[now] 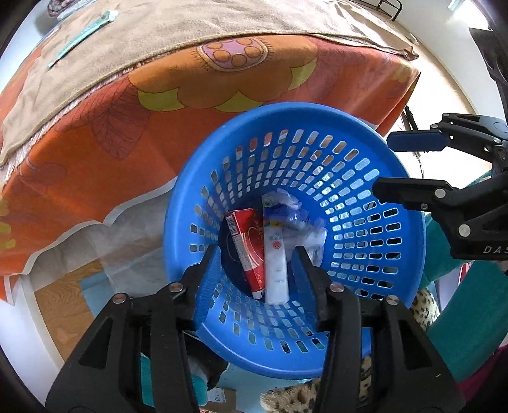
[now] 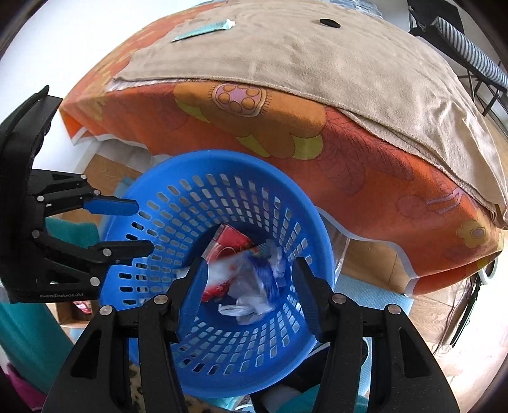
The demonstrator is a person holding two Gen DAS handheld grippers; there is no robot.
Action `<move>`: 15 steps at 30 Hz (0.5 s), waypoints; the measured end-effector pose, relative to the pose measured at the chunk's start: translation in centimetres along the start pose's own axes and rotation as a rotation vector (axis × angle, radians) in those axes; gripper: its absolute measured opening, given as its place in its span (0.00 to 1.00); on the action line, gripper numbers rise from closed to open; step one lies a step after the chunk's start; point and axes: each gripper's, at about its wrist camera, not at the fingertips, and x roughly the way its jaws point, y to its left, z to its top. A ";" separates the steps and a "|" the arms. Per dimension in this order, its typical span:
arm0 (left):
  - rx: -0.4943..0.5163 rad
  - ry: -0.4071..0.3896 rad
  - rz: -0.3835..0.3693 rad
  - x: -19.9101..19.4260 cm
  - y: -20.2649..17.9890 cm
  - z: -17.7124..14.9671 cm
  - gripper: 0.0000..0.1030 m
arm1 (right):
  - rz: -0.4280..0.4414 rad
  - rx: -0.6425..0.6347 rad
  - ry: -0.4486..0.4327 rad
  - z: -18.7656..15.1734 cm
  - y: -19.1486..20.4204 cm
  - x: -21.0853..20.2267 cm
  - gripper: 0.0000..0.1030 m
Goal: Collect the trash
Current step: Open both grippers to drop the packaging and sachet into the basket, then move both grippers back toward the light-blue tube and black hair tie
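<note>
Trash point(image 1: 263, 244) lies in the blue basket point(image 1: 397, 279) beside the desk point(image 1: 95, 165), both claws, left point(image 1: 257, 263) and right point(image 2: 249, 276), spread empty above it, apparently after dropping.

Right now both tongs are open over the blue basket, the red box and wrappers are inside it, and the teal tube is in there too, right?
Not quite. The teal tube lies on the tan cloth on the table, as the right wrist view shows. The rest holds: left tongs and right tongs open over the blue basket, red box and wrappers inside.
</note>
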 end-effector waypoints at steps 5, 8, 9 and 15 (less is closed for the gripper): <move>-0.006 -0.001 0.006 -0.1 0.1 0.0 0.46 | -0.002 0.008 -0.007 0.2 -0.1 -0.2 0.53; -0.017 -0.007 0.007 -0.3 0.3 0.1 0.47 | -0.005 0.018 -0.015 0.3 -0.4 -0.3 0.53; -0.021 -0.009 0.006 -0.4 0.4 0.1 0.47 | -0.005 0.023 -0.018 0.4 -0.5 -0.4 0.53; -0.044 -0.021 0.007 -1.1 1.1 0.7 0.52 | -0.017 0.043 -0.037 0.9 -1.0 -0.8 0.53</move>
